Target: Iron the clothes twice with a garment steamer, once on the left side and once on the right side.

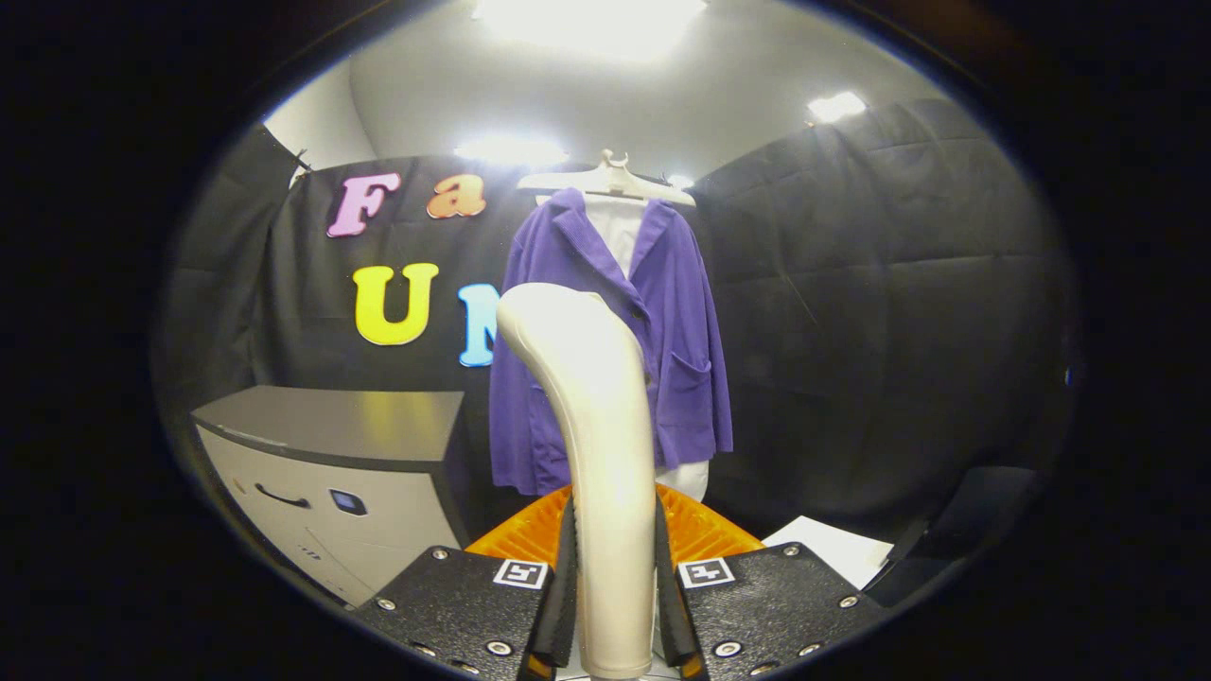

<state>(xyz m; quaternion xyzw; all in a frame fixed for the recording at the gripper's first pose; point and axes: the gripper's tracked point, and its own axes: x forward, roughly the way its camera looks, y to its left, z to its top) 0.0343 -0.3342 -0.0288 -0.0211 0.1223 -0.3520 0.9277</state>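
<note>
A cream garment steamer (598, 445) stands upright between my fingers, and my gripper (613, 596) is shut on its handle. Its bent head reaches up in front of the clothes. Beyond it hangs a purple jacket (676, 340) over a white shirt (615, 236) on a pale hanger (610, 180). The steamer covers part of the jacket's left half. The steamer head is still apart from the cloth, some way short of it.
An orange ribbed crate (705, 534) sits just ahead of my fingers, under the jacket. A grey cabinet (331, 454) with a dark handle stands to the left. A white sheet (837, 549) lies on the floor to the right. Black cloth walls close the booth behind.
</note>
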